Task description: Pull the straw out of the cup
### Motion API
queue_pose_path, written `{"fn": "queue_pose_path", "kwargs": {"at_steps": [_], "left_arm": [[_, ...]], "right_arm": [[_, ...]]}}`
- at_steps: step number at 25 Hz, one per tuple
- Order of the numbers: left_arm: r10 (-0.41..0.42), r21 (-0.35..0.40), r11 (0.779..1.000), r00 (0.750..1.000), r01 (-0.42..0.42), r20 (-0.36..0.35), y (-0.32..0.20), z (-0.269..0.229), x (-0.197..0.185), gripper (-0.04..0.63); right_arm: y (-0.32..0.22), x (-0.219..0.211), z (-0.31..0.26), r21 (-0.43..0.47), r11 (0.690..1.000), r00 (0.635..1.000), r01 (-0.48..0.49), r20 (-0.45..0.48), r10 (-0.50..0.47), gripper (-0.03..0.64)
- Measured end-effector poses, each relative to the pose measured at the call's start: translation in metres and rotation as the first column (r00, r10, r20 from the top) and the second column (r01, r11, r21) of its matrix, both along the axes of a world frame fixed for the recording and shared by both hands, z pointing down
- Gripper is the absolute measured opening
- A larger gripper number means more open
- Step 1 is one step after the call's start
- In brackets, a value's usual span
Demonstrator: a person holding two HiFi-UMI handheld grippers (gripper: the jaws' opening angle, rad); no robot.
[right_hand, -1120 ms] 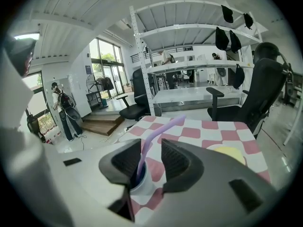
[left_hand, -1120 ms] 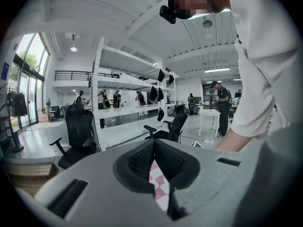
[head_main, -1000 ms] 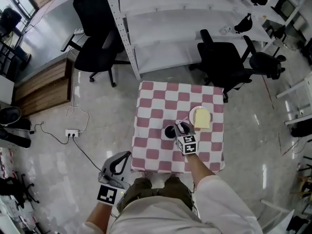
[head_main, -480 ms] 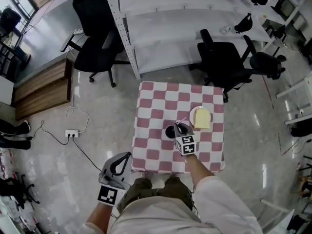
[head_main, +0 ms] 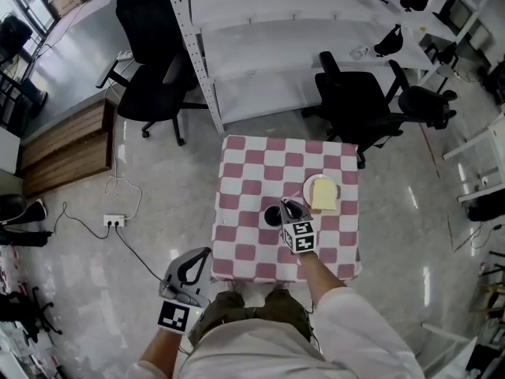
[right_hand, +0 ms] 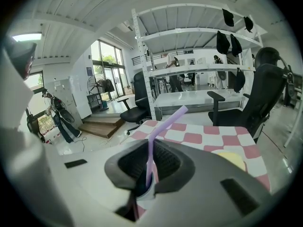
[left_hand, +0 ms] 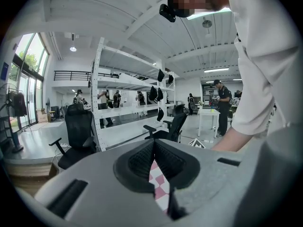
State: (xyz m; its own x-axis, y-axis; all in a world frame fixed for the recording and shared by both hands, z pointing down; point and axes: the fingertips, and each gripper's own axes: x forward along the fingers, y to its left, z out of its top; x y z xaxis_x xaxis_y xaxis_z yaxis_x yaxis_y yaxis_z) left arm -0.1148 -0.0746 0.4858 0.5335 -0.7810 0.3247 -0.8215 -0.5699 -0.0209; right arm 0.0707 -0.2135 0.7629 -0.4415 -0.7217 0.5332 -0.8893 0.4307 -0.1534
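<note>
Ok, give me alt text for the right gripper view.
The right gripper pinches a purple bendy straw standing in a cup on a pink-and-white checked tablecloth. Beyond are white shelving and black office chairs.

We saw bright daylight from the windows (right_hand: 106, 56), glare on the glossy floor (head_main: 181, 188), and fisheye-bent, dark-cornered gripper views.

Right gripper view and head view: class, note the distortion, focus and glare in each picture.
Right gripper view: strong fisheye, black corners, bowed white metal shelf posts; the bent purple plastic straw in the right claw is sharp. Head view: even light, bright glare streaks on the glossy grey floor, milder bending at the edges.
</note>
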Motion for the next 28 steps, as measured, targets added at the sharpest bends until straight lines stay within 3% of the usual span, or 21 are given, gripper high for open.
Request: {"fn": "queue_pose_path", "kwargs": {"at_steps": [28], "left_arm": [[0.029,0.043,0.999,0.998,-0.027,-0.048,0.009,-0.009,0.016,0.005]], "right_arm": [[0.013,0.002,-0.101,0.175,0.984,0.997,0.027,0.063,-0.038,0.034]]}}
